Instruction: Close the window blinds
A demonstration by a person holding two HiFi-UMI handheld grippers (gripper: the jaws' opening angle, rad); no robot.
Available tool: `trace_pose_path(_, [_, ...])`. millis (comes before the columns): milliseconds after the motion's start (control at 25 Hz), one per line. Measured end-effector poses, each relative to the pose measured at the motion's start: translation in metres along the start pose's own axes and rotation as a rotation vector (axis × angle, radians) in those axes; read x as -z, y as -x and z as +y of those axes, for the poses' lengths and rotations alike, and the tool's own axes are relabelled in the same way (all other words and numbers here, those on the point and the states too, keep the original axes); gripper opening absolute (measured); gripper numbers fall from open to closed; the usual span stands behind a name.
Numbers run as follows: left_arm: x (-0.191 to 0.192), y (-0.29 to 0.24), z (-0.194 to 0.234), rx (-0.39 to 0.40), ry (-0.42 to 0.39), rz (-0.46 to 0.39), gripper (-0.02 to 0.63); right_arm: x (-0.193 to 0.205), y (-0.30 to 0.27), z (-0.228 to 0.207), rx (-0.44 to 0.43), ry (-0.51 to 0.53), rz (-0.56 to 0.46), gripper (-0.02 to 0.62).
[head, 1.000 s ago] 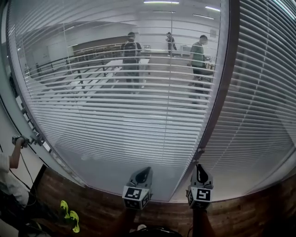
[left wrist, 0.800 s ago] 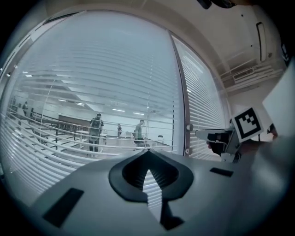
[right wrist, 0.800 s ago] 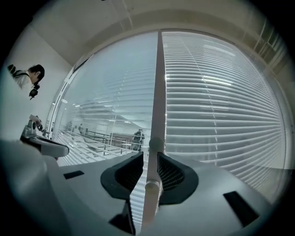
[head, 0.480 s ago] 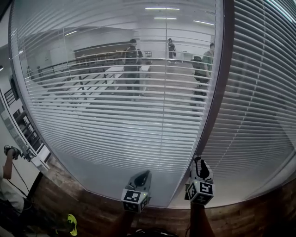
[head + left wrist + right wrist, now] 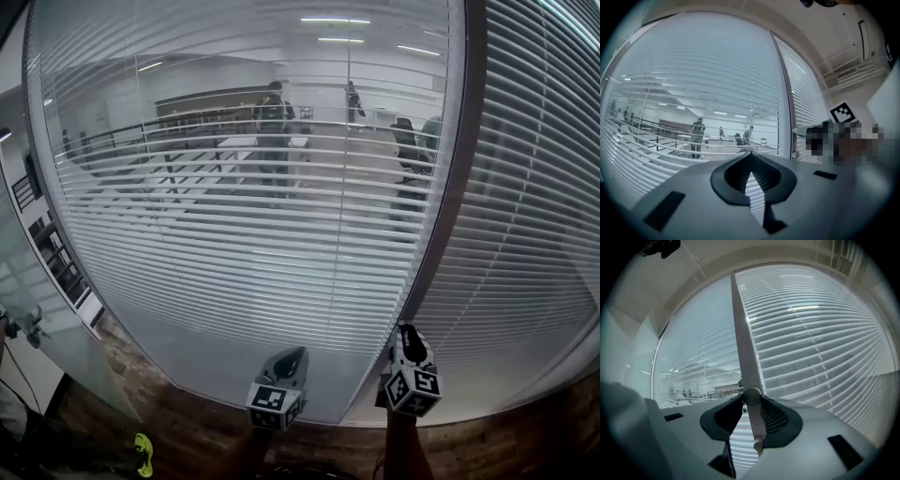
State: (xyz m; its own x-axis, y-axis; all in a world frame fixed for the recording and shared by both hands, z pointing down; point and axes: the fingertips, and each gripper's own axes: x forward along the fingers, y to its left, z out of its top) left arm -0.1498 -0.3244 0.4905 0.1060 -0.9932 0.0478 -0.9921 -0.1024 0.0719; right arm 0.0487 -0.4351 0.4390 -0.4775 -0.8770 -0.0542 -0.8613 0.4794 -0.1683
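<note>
White slatted blinds cover the left pane, their slats tilted so that the hall behind shows through. The blinds of the right pane look shut. A dark frame post divides the panes and carries a small round knob low down. My right gripper points level at the post. Its jaws have just been opening and now stand open on either side of the knob, not pressing on it. My left gripper hangs to the left before the left pane, tips together, holding nothing.
Behind the glass are long tables, a railing and people standing. A brown wooden sill runs under the window. At the far left stands a glass panel with a person's arm beside it.
My right gripper's marker cube has rolled clockwise and the gripper has shifted slightly up and right at the post. My left gripper has stayed put. The people behind the glass have moved right.
</note>
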Motion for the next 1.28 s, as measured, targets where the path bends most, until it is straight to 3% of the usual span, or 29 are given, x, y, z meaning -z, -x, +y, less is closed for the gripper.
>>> trace_pose_path(200, [0.003, 0.0, 0.004, -0.01, 0.006, 0.02, 0.0, 0.0, -0.001, 0.003, 0.004, 0.225, 0.012, 0.124])
trace_pose_path(320, [0.011, -0.004, 0.008, -0.023, -0.01, 0.078, 0.0, -0.004, 0.0, 0.007, 0.018, 0.381, 0.041, 0.124])
trace_pose_path(520, [0.021, -0.004, 0.014, -0.02, -0.003, 0.126, 0.0, -0.004, 0.0, 0.008, -0.015, 0.474, 0.034, 0.124])
trace_pose_path(640, [0.02, -0.003, 0.017, -0.018, 0.001, 0.129, 0.0, -0.004, -0.001, 0.01, -0.038, 0.59, 0.035, 0.124])
trace_pose_path(840, [0.026, -0.003, 0.016, 0.001, 0.004, 0.138, 0.0, 0.001, 0.001, 0.012, -0.032, 0.839, 0.091, 0.123])
trace_pose_path(1040, [0.023, -0.002, 0.016, 0.008, 0.014, 0.126, 0.0, -0.001, 0.002, 0.016, -0.019, 1.161, 0.08, 0.123])
trace_pose_path(1280, [0.019, -0.002, 0.01, 0.04, 0.017, 0.12, 0.0, 0.002, 0.002, 0.016, -0.067, 1.404, 0.095, 0.123])
